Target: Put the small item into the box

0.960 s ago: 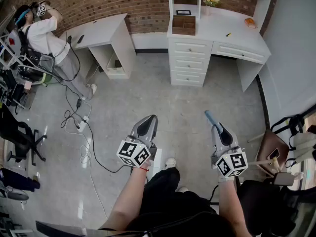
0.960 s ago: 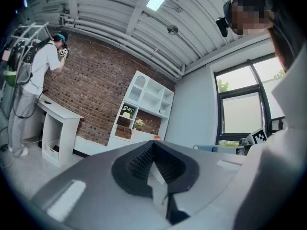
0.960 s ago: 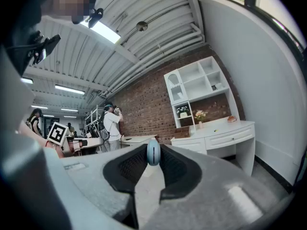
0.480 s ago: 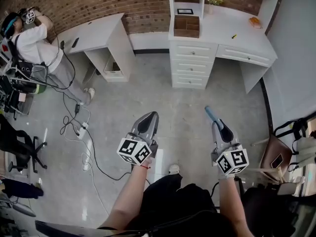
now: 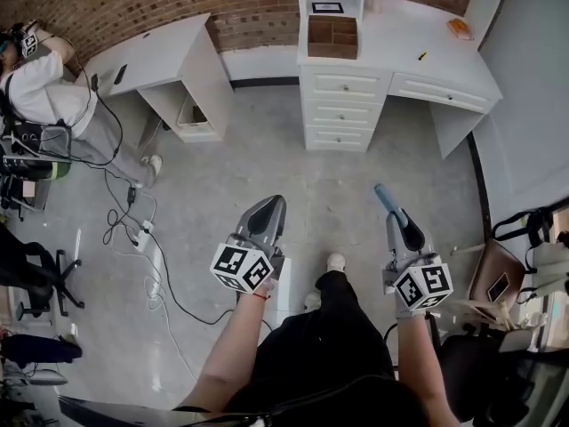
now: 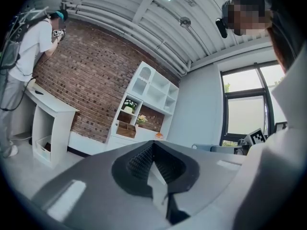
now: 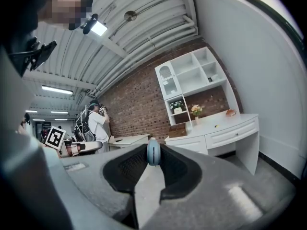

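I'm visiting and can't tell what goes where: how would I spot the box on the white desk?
Against the brick wall stands a white desk with drawers and a shelf unit. On its top, below the shelves, sits the box. It is brown wood with open compartments, far bigger than the orange thing and the yellow item to its right.

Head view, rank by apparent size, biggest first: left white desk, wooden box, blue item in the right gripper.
1. left white desk
2. wooden box
3. blue item, which looks smallest even though it is nearest the camera.
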Tool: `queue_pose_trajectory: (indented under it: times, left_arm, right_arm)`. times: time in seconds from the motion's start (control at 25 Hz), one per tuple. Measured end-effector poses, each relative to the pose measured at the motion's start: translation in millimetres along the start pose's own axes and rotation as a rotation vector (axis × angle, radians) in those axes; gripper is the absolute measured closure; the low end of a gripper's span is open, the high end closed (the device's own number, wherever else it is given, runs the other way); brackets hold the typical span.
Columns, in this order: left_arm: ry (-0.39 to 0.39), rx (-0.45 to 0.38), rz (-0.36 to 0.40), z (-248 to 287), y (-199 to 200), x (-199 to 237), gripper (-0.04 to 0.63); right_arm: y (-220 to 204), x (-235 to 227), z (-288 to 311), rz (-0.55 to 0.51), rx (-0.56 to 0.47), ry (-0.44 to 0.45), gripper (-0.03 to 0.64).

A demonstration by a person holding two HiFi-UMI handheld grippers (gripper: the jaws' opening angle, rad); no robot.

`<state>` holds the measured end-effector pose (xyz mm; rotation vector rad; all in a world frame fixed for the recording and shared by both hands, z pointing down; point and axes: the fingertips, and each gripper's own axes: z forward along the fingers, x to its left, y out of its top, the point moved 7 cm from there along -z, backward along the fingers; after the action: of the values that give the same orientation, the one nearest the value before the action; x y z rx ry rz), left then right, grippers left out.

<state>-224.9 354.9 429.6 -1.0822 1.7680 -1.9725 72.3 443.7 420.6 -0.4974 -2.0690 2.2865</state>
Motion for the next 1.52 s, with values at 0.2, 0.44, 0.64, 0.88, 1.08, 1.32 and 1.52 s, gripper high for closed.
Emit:
queue_pose_trajectory:
  times: [0.2,0.44,0.64,0.88,1.08,1.32,1.52]
  left_arm:
    - [0.036,0.004,-0.004,17.3,3.7,23.1,0.592]
    - [0.057,-0.021,0.024,54.4,25.6,47.3,0.592]
    - [0.072,-0.046,0.042,87.0,45.1,66.9,0.592]
    - [0.073,-0.039,0.035,127.1,44.4,77.0,0.592]
    - [0.078,-0.017,0.032,149.8,42.8,83.4,0.592]
    - [0.089,-0.022,0.044,173.2,44.6,88.2,0.592]
    - [0.089,-0.025,0.045,184.2,43.8,87.1,0.592]
  right_arm:
    - [3.4,-8.6,36.1,0.021,0.008,0.016,0.540]
    - [21.4,-28.7,87.8,0.013,-0.029,0.047,0.540]
    - [36.7,-45.1,127.9,0.000,-0.046,0.058,0.540]
    - [38.3,-70.1,156.0,0.016,-0.030,0.055,0.540]
    - [39.7,-90.9,174.1,0.041,-0.031,0.037,0.540]
    - [38.9,-109.2,192.2,0.052,-0.031,0.049,0.540]
    - [42.5,-120.1,201.6,0.055,-0.038,0.051,0.540]
